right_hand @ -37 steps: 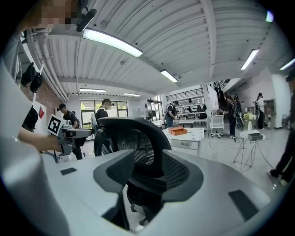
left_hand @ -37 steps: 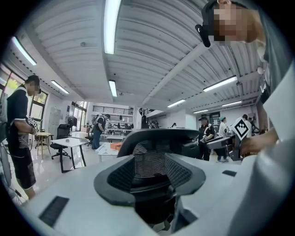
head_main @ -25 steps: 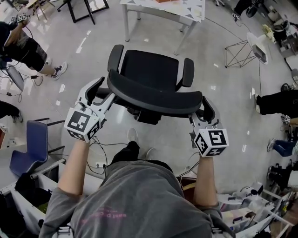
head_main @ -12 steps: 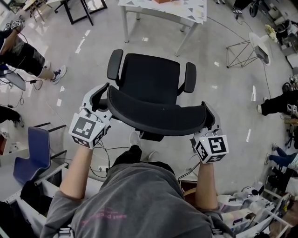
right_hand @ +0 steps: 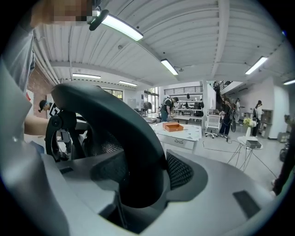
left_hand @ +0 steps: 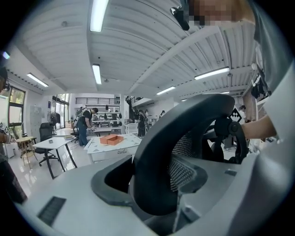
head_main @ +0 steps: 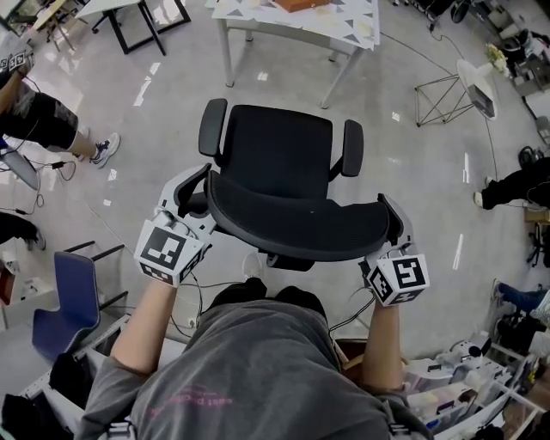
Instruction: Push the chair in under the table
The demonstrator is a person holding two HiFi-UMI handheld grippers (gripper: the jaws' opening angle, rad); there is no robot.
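Note:
In the head view the black office chair [head_main: 279, 155] stands on the pale floor, its seat facing a white table [head_main: 344, 21] ahead. The curved backrest [head_main: 296, 225] is nearest to me. My left gripper [head_main: 194, 187] is shut on the backrest's left end, and my right gripper [head_main: 389, 213] is shut on its right end. The left gripper view shows the backrest's rim and mesh [left_hand: 184, 138] filling the space between the jaws, with the table [left_hand: 99, 146] beyond. The right gripper view shows the same rim [right_hand: 115, 133] clamped, and the table [right_hand: 184, 133] in the distance.
An orange box [head_main: 301, 4] lies on the table. A blue chair [head_main: 64, 292] stands at the lower left and a black-framed table [head_main: 142, 17] at the upper left. A wire stand [head_main: 443, 94] is at the right. People stand at the left [head_main: 34, 116] and right [head_main: 520, 185] edges.
The chair has rolled forward towards the white table, and both grippers have gone with it, still clamped on the backrest. The backrest now sits a little lower in the view.

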